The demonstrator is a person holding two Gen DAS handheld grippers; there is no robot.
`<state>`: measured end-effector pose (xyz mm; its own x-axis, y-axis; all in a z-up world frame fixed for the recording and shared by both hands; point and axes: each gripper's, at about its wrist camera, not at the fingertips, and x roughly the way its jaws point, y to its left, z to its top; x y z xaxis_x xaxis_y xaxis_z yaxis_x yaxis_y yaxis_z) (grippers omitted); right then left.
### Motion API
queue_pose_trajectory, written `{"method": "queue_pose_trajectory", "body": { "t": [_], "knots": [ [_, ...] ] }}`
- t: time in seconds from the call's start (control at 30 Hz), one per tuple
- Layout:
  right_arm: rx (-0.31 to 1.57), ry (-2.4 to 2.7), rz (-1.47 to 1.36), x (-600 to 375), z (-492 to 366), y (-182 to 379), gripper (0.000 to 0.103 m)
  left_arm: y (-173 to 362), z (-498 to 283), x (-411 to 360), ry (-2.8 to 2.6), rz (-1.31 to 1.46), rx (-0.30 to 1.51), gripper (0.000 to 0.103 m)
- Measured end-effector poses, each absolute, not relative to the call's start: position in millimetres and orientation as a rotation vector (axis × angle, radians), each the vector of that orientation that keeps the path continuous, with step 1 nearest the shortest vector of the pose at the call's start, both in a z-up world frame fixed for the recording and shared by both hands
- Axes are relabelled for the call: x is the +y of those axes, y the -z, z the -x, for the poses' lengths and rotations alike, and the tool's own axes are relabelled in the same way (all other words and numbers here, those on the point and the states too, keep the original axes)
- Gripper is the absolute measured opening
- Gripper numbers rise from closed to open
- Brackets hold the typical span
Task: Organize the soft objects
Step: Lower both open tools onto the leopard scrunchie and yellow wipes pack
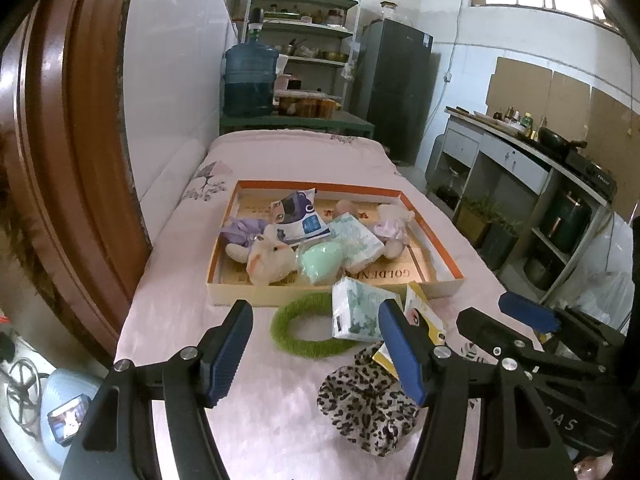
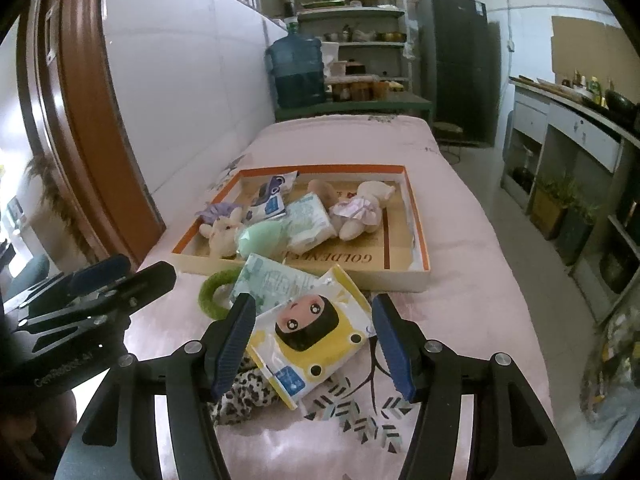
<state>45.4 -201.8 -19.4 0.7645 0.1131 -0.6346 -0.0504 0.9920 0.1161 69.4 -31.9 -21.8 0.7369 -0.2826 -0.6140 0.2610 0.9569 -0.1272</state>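
Observation:
On the pink bed cover, in front of the tray, lie a yellow cartoon wipes pack (image 2: 316,340) (image 1: 424,312), a green-patterned tissue pack (image 2: 276,280) (image 1: 356,312), a green knitted ring (image 1: 304,340) (image 2: 212,292) and a leopard-print fabric piece (image 1: 368,408) (image 2: 240,396). My right gripper (image 2: 314,346) (image 1: 500,316) is open. The yellow pack shows between its fingers, and the pads are not pressing on it. My left gripper (image 1: 316,354) (image 2: 132,276) is open and empty, above the leopard fabric and short of the ring.
A shallow orange-rimmed box tray (image 1: 436,240) (image 2: 416,216) holds a plush rabbit (image 1: 268,260), a mint soft item (image 1: 320,260), tissue packs and a doll (image 2: 356,212). A brown door frame (image 1: 72,160) stands left. A counter (image 1: 520,152) runs along the right, past the bed edge.

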Motion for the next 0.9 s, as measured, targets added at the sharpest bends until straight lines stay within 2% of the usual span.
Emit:
{"method": "queue_pose_trajectory", "body": {
  "t": [0.9],
  "knots": [
    [0.734, -0.09, -0.094, -203.6, -37.8, 38.8, 0.062, 42.0, -59.1, -29.9, 0.305, 0.04, 0.715, 0.065]
  ]
}}
